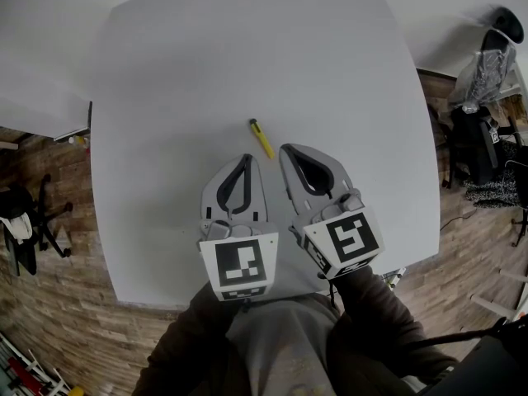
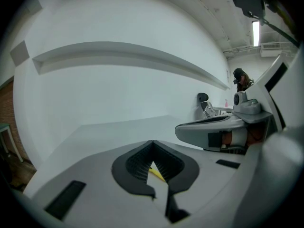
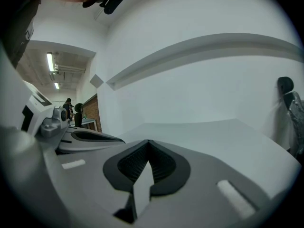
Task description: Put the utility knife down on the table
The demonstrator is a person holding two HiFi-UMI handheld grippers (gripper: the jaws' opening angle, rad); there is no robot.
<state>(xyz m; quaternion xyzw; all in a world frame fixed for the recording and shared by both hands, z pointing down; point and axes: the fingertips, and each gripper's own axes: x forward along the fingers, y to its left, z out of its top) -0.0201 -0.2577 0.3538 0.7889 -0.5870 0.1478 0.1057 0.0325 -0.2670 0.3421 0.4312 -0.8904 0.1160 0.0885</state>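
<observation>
The yellow utility knife (image 1: 261, 138) lies flat on the white table (image 1: 247, 64), just beyond both grippers and touching neither. My left gripper (image 1: 247, 157) is shut and empty, its tips a little short of the knife's near end. Beside it, the right gripper (image 1: 286, 148) is also shut with nothing in it, just right of the knife. In the left gripper view the jaws (image 2: 153, 142) meet at the tip, and a sliver of the yellow knife (image 2: 157, 174) shows through the gap behind them. The right gripper view shows its jaws (image 3: 148, 141) closed over bare table.
The table's near edge (image 1: 148, 302) runs just in front of the person's body. A black office chair (image 1: 25, 221) stands on the wooden floor at the left. Another chair draped with clothing (image 1: 488, 64) stands at the right.
</observation>
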